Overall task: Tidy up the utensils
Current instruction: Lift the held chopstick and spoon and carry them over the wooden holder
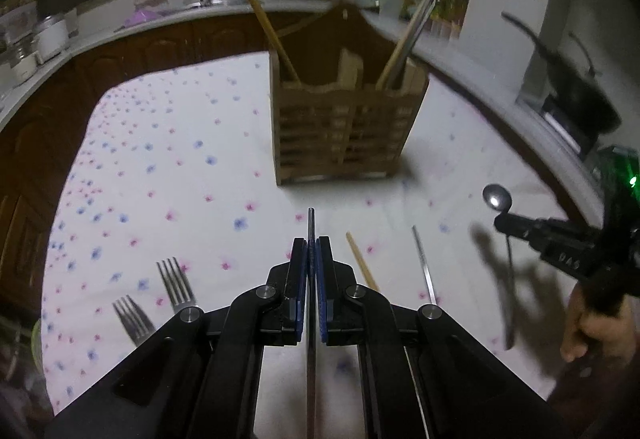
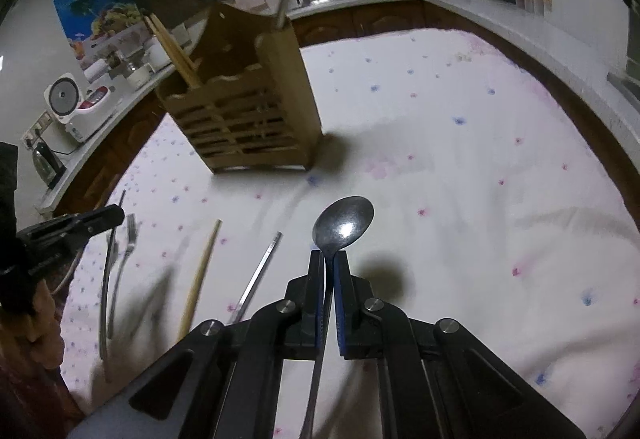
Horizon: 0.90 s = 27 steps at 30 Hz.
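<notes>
While the left hand-held gripper [image 1: 311, 245] clamps a thin metal utensil handle [image 1: 311, 223], the right hand-held gripper [image 2: 329, 259] clamps a spoon [image 2: 344, 225].

A: Dim room; the only bright area is the flowered cloth [image 1: 168, 167] over the desk, lit from above.

B: Soft shadows fall beside the wooden caddy [image 2: 256, 119]. A glint sits on the spoon [image 2: 344, 227] bowl.

A: Fisheye bends the counters into arcs, corners go black, and the background is blurred and grainy.
</notes>
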Available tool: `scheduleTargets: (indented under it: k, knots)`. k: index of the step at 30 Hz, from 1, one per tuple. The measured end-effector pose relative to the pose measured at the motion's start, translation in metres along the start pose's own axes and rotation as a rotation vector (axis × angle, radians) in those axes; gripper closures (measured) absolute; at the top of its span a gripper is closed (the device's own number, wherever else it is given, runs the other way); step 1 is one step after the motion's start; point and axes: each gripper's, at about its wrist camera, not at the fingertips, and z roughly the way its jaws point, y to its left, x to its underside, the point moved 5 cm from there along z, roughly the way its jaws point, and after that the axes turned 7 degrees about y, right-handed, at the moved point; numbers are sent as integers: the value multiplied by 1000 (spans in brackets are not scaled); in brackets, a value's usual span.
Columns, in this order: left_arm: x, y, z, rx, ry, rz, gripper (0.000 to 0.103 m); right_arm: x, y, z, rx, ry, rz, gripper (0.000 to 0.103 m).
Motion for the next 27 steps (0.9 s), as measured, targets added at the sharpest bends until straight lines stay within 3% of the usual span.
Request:
scheduleTargets:
  k: [13,27]
  knots:
    - [-2,3,-69,49,-156,-48,99,-11,27,-51,-37,-112,-46,101]
    - [0,14,-95,66,-240,-104,99,-16,41,-73,-45,-171,-70,101]
